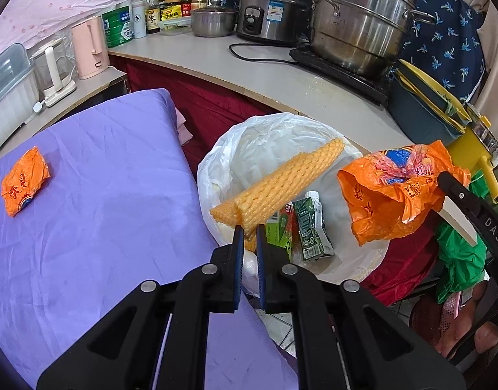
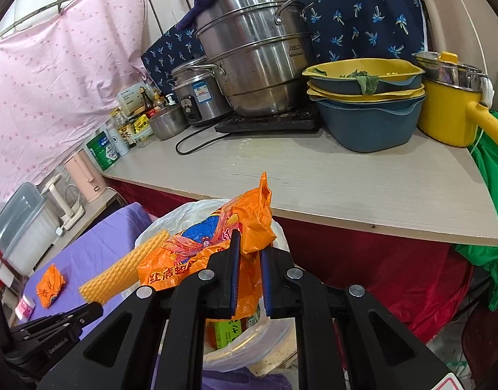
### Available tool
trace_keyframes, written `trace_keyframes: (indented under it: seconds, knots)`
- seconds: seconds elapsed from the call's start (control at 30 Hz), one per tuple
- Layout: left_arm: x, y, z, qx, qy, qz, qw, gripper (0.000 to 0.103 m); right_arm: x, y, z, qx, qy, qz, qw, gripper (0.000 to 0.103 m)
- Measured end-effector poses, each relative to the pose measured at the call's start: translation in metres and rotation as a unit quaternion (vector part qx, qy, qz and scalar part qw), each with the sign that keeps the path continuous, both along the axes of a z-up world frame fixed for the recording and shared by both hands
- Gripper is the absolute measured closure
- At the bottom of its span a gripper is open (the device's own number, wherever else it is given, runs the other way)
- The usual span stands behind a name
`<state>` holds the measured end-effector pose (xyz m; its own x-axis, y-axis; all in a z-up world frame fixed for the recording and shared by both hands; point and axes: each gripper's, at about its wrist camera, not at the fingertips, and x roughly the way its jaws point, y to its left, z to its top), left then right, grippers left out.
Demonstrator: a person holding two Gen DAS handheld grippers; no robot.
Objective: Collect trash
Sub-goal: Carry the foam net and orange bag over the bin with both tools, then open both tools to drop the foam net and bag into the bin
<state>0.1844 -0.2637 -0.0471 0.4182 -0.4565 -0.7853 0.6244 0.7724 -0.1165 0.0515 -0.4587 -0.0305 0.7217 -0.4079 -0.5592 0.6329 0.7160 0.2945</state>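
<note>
Left claw [image 1: 249, 229] pinching foam net [image 1: 281, 182], right claw [image 2: 249, 243] gripping orange bag [image 2: 213, 243]

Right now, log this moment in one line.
left gripper: holds foam net | right gripper: holds orange bag | both over bin

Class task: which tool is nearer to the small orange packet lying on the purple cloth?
Left. The left tool holds foam netting over the bin beside the cloth with the small orange packet; the right tool is beyond it.
</note>
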Motion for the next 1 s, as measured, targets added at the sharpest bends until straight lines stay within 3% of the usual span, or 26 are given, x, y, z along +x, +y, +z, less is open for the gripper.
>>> trace_keyframes:
  seconds: [0.3,0.37,0.43,0.63,1.0]
  knots:
    - [0.001,-0.014,-0.005,0.010,-0.003,-0.003,0.9999,0.089,0.030,0.008,-0.007,-0.007,0.017,0.027,0.999,0.087]
    - [0.004,-0.015,-0.005,0.009,-0.003,0.000,1.0000,0.073,0.036,0.009,-0.008,-0.005,0.016,0.032,0.999,0.084]
    - [0.005,-0.012,-0.002,0.003,-0.008,0.010,0.9999,0.056,0.040,0.011,-0.009,-0.004,0.016,0.036,0.999,0.067]
    - [0.012,0.000,0.007,-0.011,-0.015,0.032,0.9993,0.034,0.046,0.018,-0.002,-0.010,0.007,0.040,0.999,0.049]
    - [0.019,0.033,0.020,-0.028,-0.022,0.062,0.9974,0.031,0.042,0.036,0.009,-0.012,0.001,0.046,0.999,0.046]
